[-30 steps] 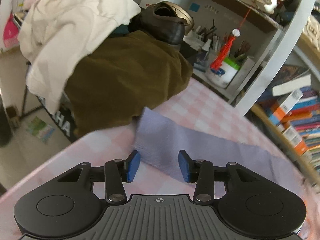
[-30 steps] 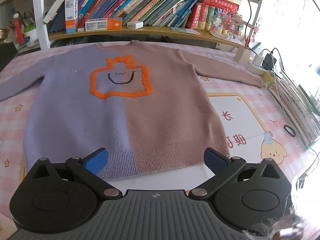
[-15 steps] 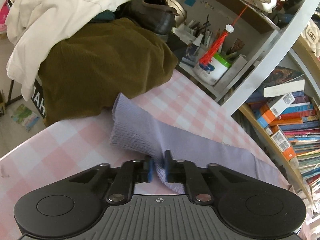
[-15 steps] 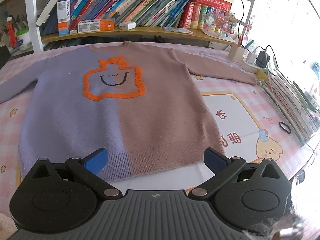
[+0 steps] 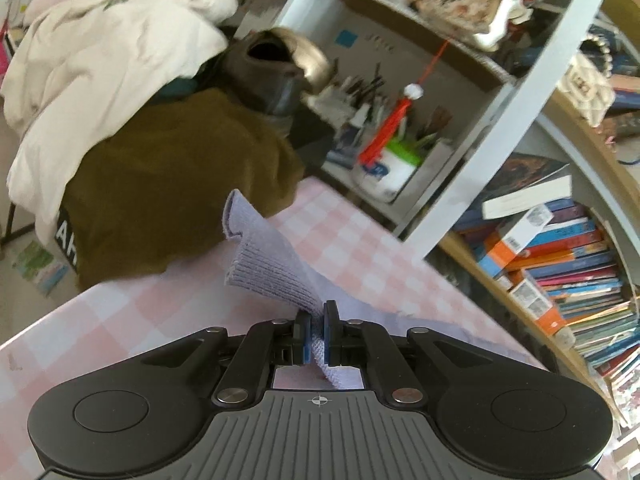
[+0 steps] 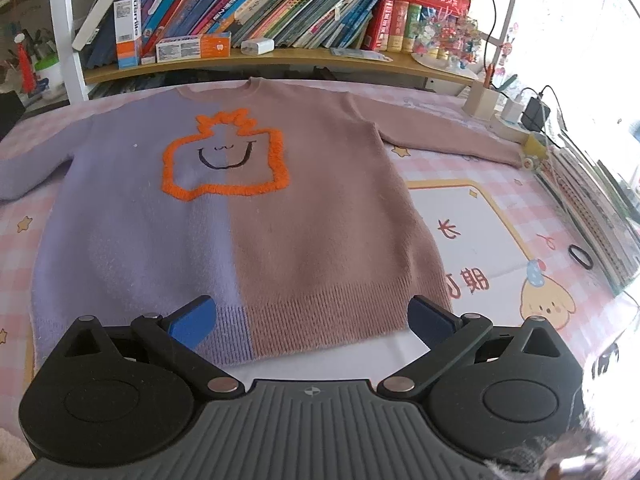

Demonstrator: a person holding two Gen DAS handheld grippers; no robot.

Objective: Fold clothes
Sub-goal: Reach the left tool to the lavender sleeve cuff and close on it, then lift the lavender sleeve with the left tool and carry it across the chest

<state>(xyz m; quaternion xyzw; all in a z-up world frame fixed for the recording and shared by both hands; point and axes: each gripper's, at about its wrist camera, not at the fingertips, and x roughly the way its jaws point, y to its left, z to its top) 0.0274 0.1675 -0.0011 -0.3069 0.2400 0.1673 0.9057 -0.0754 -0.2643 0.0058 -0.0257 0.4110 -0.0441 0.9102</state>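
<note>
A half lavender, half dusty-pink sweater (image 6: 256, 216) with an orange outlined smiling face lies flat, front up, on the pink checked tablecloth (image 6: 480, 168). My left gripper (image 5: 316, 334) is shut on the cuff end of the lavender sleeve (image 5: 264, 264) and holds it lifted off the table, the cuff standing up and curled. My right gripper (image 6: 312, 322) is open and empty, hovering just above the sweater's ribbed hem. The pink sleeve (image 6: 448, 136) lies stretched out to the right.
A chair heaped with a brown garment (image 5: 168, 196) and a white garment (image 5: 100, 72) stands past the table's left end. Bookshelves (image 6: 260, 12) line the far edge. A black hair tie (image 6: 581, 257), chargers (image 6: 536, 110) and a book stack lie at the right.
My left gripper closed on the lavender sleeve cuff and raised it off the table. My right gripper stayed open and drifted slightly over the hem.
</note>
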